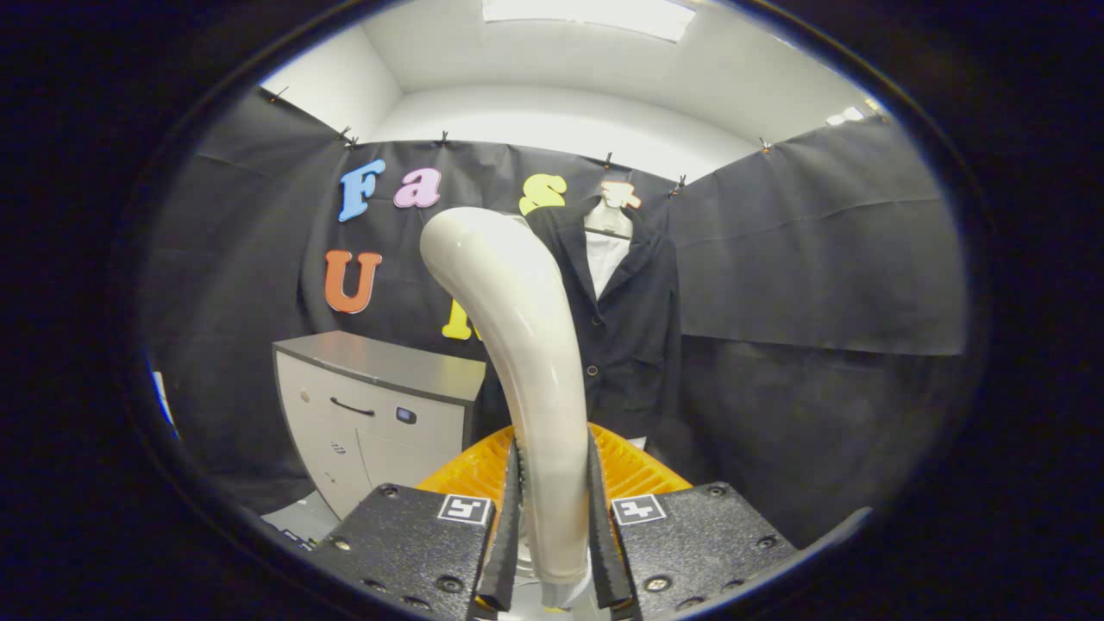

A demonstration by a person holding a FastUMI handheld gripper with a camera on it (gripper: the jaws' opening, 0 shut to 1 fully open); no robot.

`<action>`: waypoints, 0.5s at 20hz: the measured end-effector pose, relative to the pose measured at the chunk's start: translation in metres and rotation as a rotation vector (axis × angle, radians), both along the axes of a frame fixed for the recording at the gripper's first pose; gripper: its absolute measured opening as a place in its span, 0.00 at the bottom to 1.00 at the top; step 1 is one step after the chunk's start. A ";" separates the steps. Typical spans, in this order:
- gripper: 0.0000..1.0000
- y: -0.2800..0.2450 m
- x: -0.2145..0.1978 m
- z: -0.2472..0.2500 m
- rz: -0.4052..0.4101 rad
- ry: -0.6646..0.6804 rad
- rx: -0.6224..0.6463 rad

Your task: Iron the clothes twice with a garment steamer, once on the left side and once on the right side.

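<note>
Both fingers [511, 509] of the tongs [552, 517] clamp the white steamer handle [526, 345]; beyond it hangs a dark jacket [634, 319].

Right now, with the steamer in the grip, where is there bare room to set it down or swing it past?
Gripper shut on the steamer handle. Free: the grey cabinet top, and along the booth wall beside the dark jacket. Crowded: straight ahead, where handle and jacket overlap.

gripper view | rides on gripper [552, 526], faces forward along jaws | steamer handle [517, 345] close | jacket [625, 328] beyond
</note>
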State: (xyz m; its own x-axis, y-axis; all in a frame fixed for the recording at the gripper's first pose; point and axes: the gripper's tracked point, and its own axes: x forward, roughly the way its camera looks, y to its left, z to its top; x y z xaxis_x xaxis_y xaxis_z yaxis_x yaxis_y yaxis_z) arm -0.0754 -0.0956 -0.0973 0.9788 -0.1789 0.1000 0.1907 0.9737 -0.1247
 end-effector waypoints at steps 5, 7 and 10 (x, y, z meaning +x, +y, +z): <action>0.38 -0.006 -0.026 -0.016 0.045 0.026 0.011; 0.38 -0.008 -0.032 -0.019 0.055 0.029 0.022; 0.38 -0.010 -0.035 -0.025 0.064 0.041 0.043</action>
